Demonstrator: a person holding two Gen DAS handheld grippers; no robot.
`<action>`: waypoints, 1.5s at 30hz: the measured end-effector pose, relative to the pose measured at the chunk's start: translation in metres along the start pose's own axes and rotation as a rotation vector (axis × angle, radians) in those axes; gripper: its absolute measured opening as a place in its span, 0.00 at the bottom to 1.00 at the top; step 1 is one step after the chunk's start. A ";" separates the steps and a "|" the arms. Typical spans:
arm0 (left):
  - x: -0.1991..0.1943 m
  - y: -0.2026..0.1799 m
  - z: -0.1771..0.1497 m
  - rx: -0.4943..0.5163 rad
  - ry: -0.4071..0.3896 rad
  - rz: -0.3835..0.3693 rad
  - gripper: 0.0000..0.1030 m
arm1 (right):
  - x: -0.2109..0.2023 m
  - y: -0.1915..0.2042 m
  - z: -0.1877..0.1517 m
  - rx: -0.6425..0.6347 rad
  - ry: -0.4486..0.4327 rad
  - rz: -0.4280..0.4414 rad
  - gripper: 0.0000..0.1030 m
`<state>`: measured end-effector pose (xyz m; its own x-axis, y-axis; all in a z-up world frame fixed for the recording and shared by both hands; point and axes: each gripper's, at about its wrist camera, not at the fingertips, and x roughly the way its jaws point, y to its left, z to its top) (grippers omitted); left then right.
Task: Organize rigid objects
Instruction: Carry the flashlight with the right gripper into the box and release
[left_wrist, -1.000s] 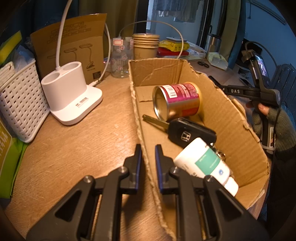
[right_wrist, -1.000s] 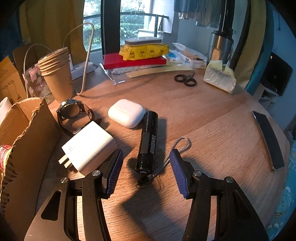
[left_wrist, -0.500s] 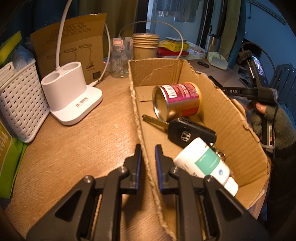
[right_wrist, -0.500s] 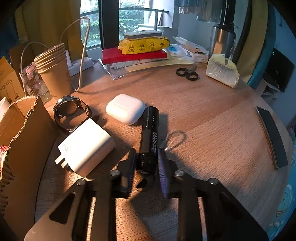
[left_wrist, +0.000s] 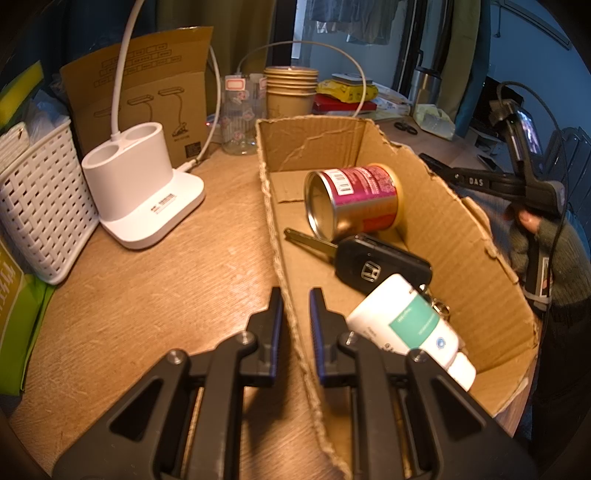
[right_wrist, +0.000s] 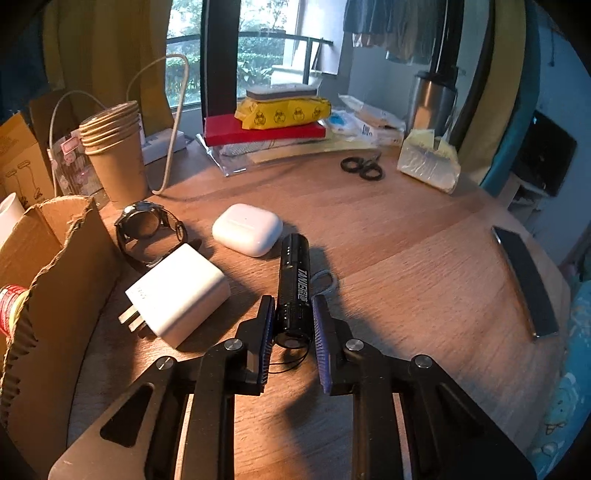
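Note:
My right gripper (right_wrist: 293, 314) is shut on the near end of a black flashlight (right_wrist: 293, 273) and holds it slightly above the wooden table. A white charger (right_wrist: 177, 295), a white earbud case (right_wrist: 247, 229) and a wristwatch (right_wrist: 147, 229) lie to its left, beside the cardboard box (right_wrist: 55, 280). My left gripper (left_wrist: 295, 306) is shut on the left wall of the cardboard box (left_wrist: 280, 236). Inside the box lie a red tin can (left_wrist: 351, 199), a black car key (left_wrist: 369, 262) and a white bottle (left_wrist: 406, 325).
A white lamp base (left_wrist: 144, 192) and a white basket (left_wrist: 40, 206) stand left of the box. Paper cups (right_wrist: 114, 155), scissors (right_wrist: 362, 170), a stack of books (right_wrist: 273, 125) and a dark flat bar (right_wrist: 524, 280) sit around the table. The other gripper (left_wrist: 517, 184) shows beyond the box's right wall.
My right gripper closed on the flashlight and has lifted its near end; the view has risen slightly. The left gripper has stayed on the box wall.

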<state>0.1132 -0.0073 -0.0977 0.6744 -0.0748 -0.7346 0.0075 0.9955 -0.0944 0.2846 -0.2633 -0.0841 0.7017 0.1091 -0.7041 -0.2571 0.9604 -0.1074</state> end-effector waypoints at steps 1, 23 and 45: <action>0.000 0.000 0.000 0.000 0.000 0.000 0.15 | -0.002 0.001 -0.001 -0.002 -0.004 0.002 0.21; 0.000 0.000 0.000 -0.001 0.000 0.000 0.15 | -0.085 0.034 0.011 -0.082 -0.170 0.050 0.21; 0.001 0.000 0.000 -0.001 0.000 -0.001 0.15 | -0.164 0.092 0.018 -0.199 -0.325 0.193 0.21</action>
<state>0.1135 -0.0071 -0.0981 0.6742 -0.0754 -0.7347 0.0071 0.9954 -0.0955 0.1579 -0.1881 0.0336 0.7928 0.3875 -0.4704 -0.5049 0.8499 -0.1509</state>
